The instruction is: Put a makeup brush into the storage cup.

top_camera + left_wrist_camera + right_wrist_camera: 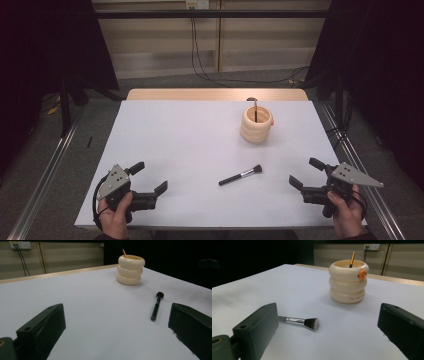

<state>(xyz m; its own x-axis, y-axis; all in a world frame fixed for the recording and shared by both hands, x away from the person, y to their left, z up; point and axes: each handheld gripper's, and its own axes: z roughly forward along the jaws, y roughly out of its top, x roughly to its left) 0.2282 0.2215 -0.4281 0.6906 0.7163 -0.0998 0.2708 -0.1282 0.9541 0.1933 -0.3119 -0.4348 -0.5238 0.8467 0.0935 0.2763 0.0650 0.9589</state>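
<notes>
1. The white table (pixel 190 145) takes up the middle of the high view, with a light wooden strip along its far edge.
2. The left gripper (pixel 148 182) rests near the table's 7 o'clock corner, held in the person's left hand (pixel 116 218). Its jaws stand wide apart and released, with nothing between them; in the left gripper view bare tabletop lies in the gap.
3. The right gripper (pixel 306 172) sits near the 5 o'clock corner, held in the right hand (pixel 346 216). Its jaws are also spread wide and grasp nothing.
4. The cream holder (pixel 256 124), stacked from three rounded rings, stands upright at about 1 o'clock from the table's centre. An orange knob (pixel 362 274) sits on its top ring.
5. The makeup brush (pixel 241 175) lies flat on the table at about 5 o'clock from centre, between the two grippers and well apart from both. Its black handle points toward 8 o'clock and its dark bristles toward 2 o'clock, toward the holder.
6. A thin stick-like tool (pixel 352 259) stands inside the holder, its tip rising above the rim.
</notes>
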